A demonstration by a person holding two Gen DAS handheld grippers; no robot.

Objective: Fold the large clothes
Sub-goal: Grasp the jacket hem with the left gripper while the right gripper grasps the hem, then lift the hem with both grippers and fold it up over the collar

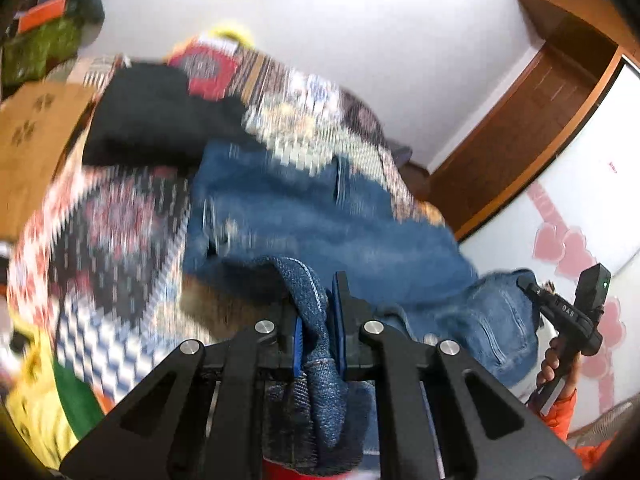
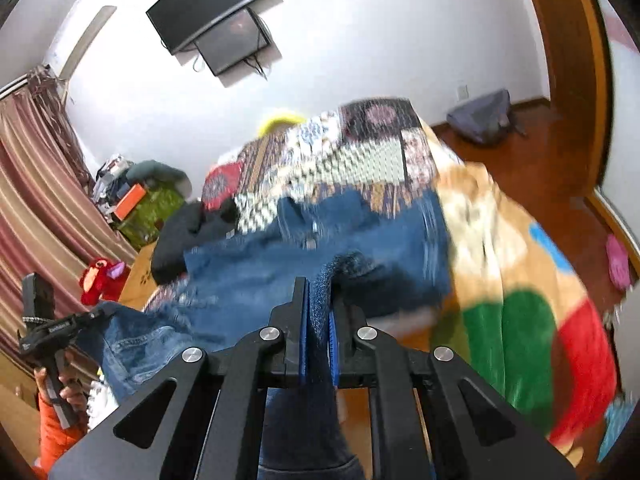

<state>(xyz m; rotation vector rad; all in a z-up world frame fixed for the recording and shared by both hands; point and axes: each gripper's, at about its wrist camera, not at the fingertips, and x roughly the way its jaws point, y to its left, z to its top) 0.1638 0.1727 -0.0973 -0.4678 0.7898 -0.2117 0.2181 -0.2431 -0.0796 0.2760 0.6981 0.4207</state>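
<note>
A pair of blue jeans [image 1: 320,220] hangs stretched between my two grippers above a bed. My left gripper [image 1: 318,320] is shut on a thick denim edge of the jeans. My right gripper [image 2: 318,320] is shut on another denim edge [image 2: 320,304]. The jeans [image 2: 320,248] spread away from both grippers, blurred by motion. The right gripper shows at the right of the left wrist view [image 1: 568,312], and the left gripper shows at the left of the right wrist view [image 2: 48,332], each clamped on denim.
A patterned quilt [image 1: 120,232] covers the bed, with a black garment [image 1: 160,120] on it. A colourful blanket [image 2: 520,320] lies on the bed's right. Wooden door frame [image 1: 560,100], wall screens [image 2: 216,28], curtains [image 2: 40,200], a grey bag [image 2: 480,116] on the floor.
</note>
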